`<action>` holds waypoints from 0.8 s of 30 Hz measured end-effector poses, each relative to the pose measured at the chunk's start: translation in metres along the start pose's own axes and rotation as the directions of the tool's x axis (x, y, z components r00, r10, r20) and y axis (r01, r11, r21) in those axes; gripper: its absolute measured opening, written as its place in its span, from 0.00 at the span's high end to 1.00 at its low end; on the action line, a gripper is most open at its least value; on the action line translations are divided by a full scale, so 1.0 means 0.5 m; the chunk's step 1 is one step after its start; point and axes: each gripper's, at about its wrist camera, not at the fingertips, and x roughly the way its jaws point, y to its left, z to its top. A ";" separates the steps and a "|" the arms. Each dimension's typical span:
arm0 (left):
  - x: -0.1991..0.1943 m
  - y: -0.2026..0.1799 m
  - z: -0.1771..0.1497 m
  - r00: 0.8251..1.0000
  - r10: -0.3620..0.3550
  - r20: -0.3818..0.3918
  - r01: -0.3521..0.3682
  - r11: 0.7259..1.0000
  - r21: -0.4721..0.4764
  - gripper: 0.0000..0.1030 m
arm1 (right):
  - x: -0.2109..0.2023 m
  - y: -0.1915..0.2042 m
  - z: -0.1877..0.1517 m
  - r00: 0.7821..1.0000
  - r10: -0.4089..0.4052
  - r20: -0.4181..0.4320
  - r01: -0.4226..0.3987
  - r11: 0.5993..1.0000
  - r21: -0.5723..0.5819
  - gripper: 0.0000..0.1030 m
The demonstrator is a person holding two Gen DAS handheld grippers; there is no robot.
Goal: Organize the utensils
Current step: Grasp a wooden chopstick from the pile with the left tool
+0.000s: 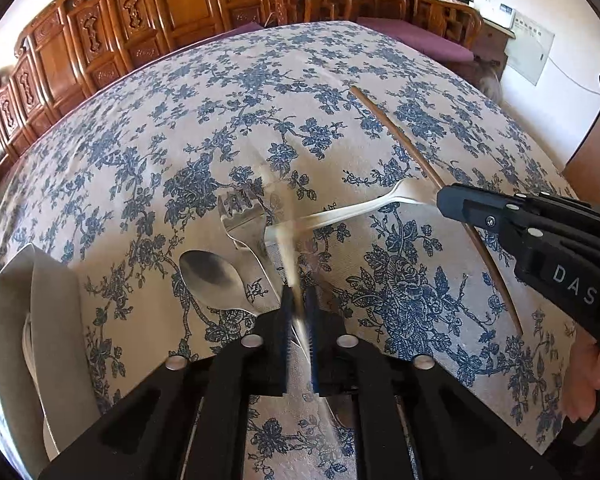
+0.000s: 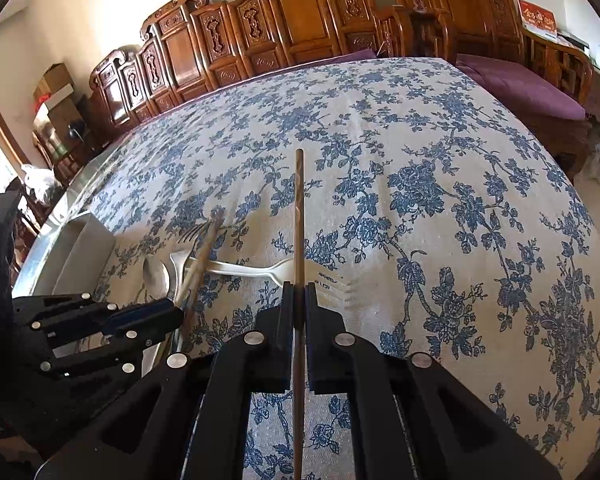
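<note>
Both black tongs point(image 1: 299, 300) point(image 2: 299, 292) carry silver round studs, blue ribbed pads, white "DAS" lettering.

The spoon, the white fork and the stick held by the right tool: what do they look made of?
The spoon looks like polished metal, likely steel: its bowl mirrors light and dark. The white fork looks like matte plastic, opaque and without reflections, though ceramic or painted metal cannot be ruled out. The chopstick in the right tool looks like wood or bamboo: brown, dull, faintly grained.

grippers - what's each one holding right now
left gripper: shut on a chopstick
right gripper: shut on the other chopstick
</note>
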 end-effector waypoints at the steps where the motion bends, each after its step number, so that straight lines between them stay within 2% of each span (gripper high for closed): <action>1: -0.005 -0.002 -0.001 1.000 -0.004 0.004 0.004 1.000 0.003 0.96 | -0.001 0.000 0.001 1.000 0.002 0.003 -0.002 1.000 0.003 0.94; 15: -0.091 0.015 0.004 0.996 0.003 0.094 -0.002 1.000 -0.013 0.96 | 0.002 0.024 0.005 1.000 0.023 -0.001 -0.023 0.999 -0.023 0.94; 24: -0.152 0.058 -0.030 0.992 0.013 0.128 -0.008 0.999 -0.034 0.96 | -0.008 0.091 0.001 1.000 0.026 0.006 -0.025 0.993 -0.114 0.94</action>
